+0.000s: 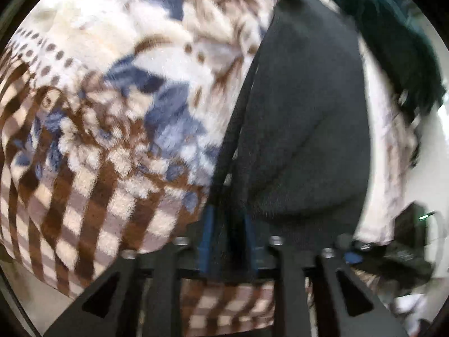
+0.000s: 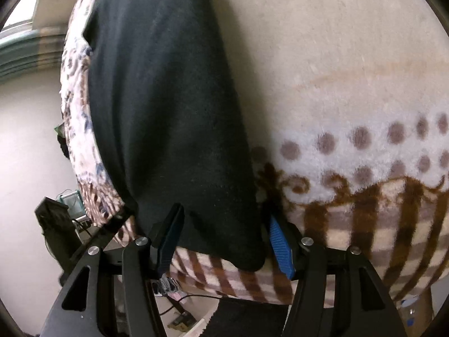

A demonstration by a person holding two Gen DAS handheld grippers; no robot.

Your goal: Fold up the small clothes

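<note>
A black garment (image 1: pixel 303 129) lies flat as a long strip on a patterned fleece blanket (image 1: pixel 112 112). In the left wrist view its near edge runs down between the blue pads of my left gripper (image 1: pixel 228 236). The jaws stand a little apart, and the picture is blurred there. In the right wrist view the same black garment (image 2: pixel 168 112) ends between the fingers of my right gripper (image 2: pixel 224 241). Those jaws are wide, the left finger (image 2: pixel 168 233) at the cloth's edge and the blue right pad (image 2: pixel 280 241) just beside it, on the blanket (image 2: pixel 350 84).
A dark green garment (image 1: pixel 393 28) lies past the black one at the blanket's far side. Off the blanket's edge are pale floor (image 2: pixel 28 140), a black box-like item (image 2: pixel 53 219), a small greenish case (image 2: pixel 71 200) and cables (image 2: pixel 174 303).
</note>
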